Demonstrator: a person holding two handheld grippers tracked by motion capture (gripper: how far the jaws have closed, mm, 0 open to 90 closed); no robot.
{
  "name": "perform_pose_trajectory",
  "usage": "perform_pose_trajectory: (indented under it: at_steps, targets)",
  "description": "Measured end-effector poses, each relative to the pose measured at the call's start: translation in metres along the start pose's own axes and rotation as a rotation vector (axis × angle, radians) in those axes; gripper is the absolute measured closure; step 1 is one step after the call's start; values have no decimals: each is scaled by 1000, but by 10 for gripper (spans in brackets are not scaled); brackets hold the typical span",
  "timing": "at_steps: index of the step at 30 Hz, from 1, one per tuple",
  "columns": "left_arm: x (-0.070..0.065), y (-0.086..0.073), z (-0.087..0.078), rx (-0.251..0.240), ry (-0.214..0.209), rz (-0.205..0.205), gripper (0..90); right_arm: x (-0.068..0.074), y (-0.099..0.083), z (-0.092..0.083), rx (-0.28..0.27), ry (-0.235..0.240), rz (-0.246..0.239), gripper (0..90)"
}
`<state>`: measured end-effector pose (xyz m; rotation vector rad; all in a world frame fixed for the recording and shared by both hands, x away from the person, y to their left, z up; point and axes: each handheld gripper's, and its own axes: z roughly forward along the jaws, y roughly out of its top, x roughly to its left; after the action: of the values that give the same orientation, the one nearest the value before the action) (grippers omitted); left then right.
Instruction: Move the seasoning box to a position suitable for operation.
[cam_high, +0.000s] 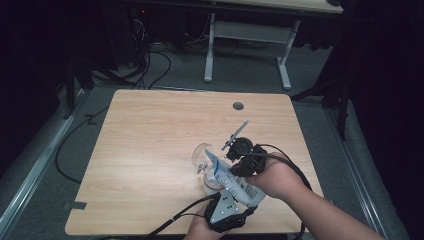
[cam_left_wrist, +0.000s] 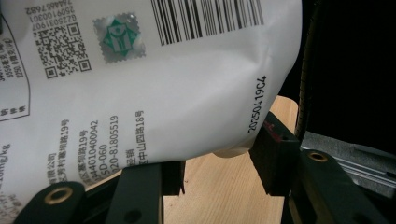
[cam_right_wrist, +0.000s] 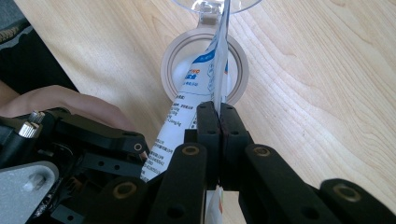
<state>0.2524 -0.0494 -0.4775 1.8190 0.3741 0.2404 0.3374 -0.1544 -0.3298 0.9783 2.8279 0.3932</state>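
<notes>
A: What is being held over the table (cam_high: 150, 130)?

B: A white printed pouch (cam_high: 231, 179) is being held by both grippers. It is being kept tilted, with its upper end being directed toward a clear lidded container (cam_high: 206, 162) standing on the wood near the front edge of the table.

A: How is the left gripper (cam_high: 226, 197) being used?

B: In the left gripper view the pouch (cam_left_wrist: 154, 84) is being gripped between the two black jaws, which are being kept partly apart by its bulging body; barcodes and printed text are being shown on its face.

A: And the right gripper (cam_high: 239, 159)?

B: Its jaws are being pressed fully together on a thin flat edge of the pouch (cam_right_wrist: 205, 84), as is being shown in the right gripper view. Beyond the jaws, the pouch tip is being held over the round open mouth of the container (cam_right_wrist: 177, 56), whose hinged clear lid (cam_right_wrist: 210, 4) is being left tipped back.

A: Is contact between pouch and container being made?

B: That cannot be told; the tip is being seen inside the outline of the rim.
</notes>
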Motion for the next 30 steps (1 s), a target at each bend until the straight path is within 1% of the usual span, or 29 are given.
perform_pose_trajectory:
  at_steps: [23,30]
  targets:
    - [0,0,-1,-2,2,4,590,1,1,0,-2,1,4,896]
    - [0,0,-1,-5,1,3,590,1,0,0,-3,0,-2,896]
